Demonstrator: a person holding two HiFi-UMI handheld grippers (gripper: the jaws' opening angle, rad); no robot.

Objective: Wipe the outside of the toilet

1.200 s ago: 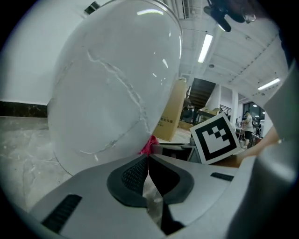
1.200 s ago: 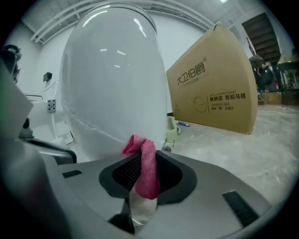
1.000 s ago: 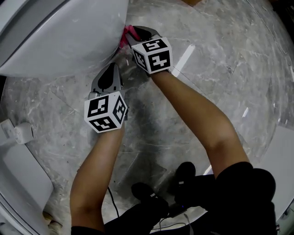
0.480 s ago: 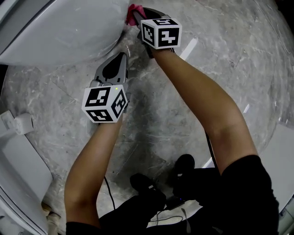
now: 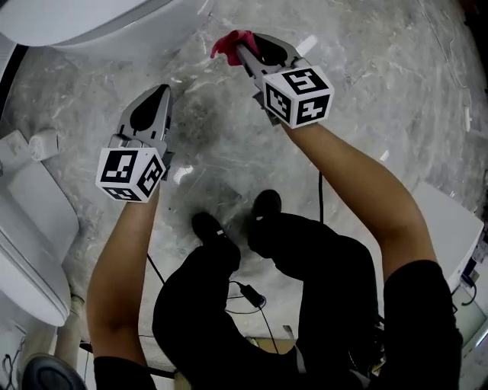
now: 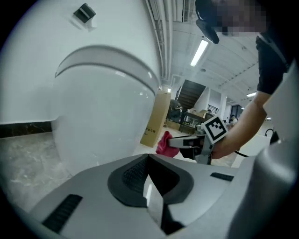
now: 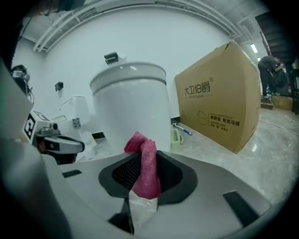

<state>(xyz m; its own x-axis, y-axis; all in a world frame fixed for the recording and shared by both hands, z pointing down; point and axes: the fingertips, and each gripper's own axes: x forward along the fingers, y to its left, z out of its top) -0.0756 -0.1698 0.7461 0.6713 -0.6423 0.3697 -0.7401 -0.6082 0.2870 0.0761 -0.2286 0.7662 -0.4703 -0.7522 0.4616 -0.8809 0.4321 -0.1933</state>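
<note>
The white toilet [image 5: 91, 23] sits at the top left of the head view, and its rounded bowl fills the left gripper view [image 6: 103, 107] and stands ahead in the right gripper view [image 7: 131, 102]. My right gripper [image 5: 240, 49] is shut on a pink cloth [image 5: 227, 44], held over the marble floor clear of the toilet. The cloth [image 7: 145, 163] sticks up from between the jaws. My left gripper [image 5: 158, 95] is shut with nothing in it, also off the toilet. The left gripper view shows the right gripper [image 6: 187, 140] with the cloth [image 6: 164, 144].
A large cardboard box [image 7: 219, 102] stands right of the toilet, with a small green cup [image 7: 176, 135] at its foot. Another white fixture [image 5: 30, 228] lies at the left edge and a white box [image 5: 450, 228] at the right. A cable [image 5: 252, 297] runs by the person's shoes [image 5: 267, 206].
Both grippers have drawn back from the toilet. The cloth, pressed against the bowl's side before, now hangs free over the floor. The head camera has shifted away from the toilet.
</note>
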